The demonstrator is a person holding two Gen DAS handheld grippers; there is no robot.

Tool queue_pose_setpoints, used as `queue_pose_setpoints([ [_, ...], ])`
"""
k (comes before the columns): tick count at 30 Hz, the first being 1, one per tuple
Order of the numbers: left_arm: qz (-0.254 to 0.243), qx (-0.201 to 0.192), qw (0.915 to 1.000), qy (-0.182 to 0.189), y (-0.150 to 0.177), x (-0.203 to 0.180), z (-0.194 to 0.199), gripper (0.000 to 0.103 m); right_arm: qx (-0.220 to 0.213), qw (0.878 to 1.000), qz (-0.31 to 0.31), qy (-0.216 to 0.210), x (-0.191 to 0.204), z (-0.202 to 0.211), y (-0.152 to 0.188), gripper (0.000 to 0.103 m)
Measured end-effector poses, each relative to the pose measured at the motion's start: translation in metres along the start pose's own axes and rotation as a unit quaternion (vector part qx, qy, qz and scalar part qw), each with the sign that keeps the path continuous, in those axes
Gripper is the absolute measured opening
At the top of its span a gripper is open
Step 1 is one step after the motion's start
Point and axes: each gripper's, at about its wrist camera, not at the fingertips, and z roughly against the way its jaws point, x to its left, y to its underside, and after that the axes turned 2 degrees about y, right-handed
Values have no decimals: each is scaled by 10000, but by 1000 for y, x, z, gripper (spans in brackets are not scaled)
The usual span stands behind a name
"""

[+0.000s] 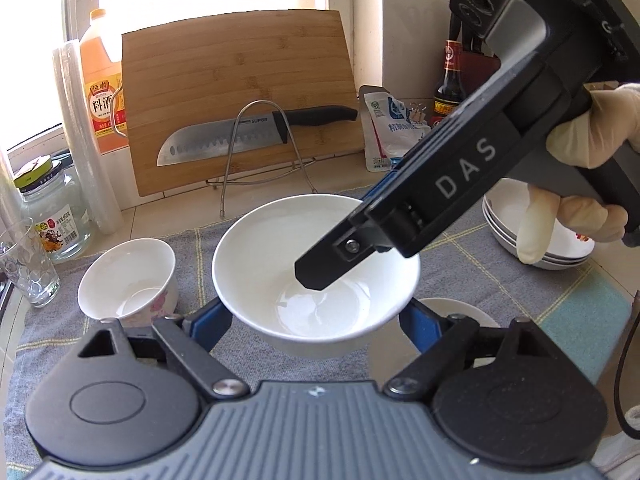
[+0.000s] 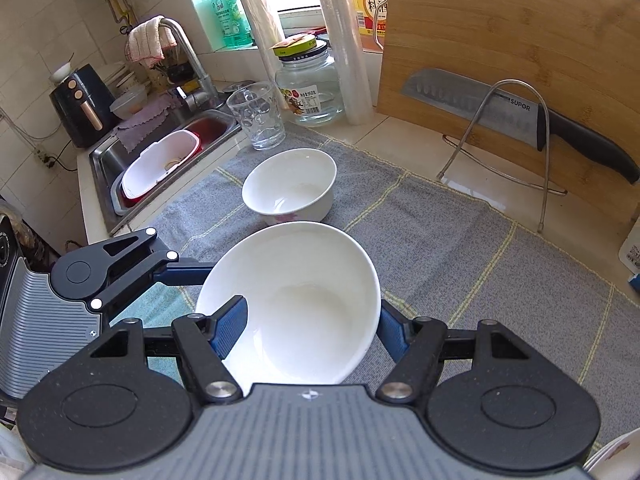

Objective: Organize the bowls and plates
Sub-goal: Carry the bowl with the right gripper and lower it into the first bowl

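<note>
We have the big white bowl (image 1: 316, 276) clamped from two sides — the left gripper (image 1: 316, 326) across its outer walls, the right gripper (image 2: 312, 326) pinching its rim with one finger inside — probably to steady it clear of the grey cloth (image 2: 460, 248). It has no long axis; its mouth faces up, tipped slightly. Beyond stands the smaller flowered bowl (image 2: 290, 186), mouth up — likely its nesting partner.

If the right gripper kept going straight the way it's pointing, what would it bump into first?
The right gripper already clamps the big white bowl. Straight ahead, the bowl would probably meet the gray cloth or the small flowered bowl first; depth is hard to judge.
</note>
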Motion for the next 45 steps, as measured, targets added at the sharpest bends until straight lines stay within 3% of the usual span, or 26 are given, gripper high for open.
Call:
queue_pose_setpoints([
  [24, -270, 238, 9981, 499, 22, -57, 12, 90, 123, 9993, -318, 168, -2, 40, 64, 74],
  [45, -263, 455, 9972, 526, 30, -67, 8, 90, 236, 9990, -354, 121, -4, 37, 84, 74],
])
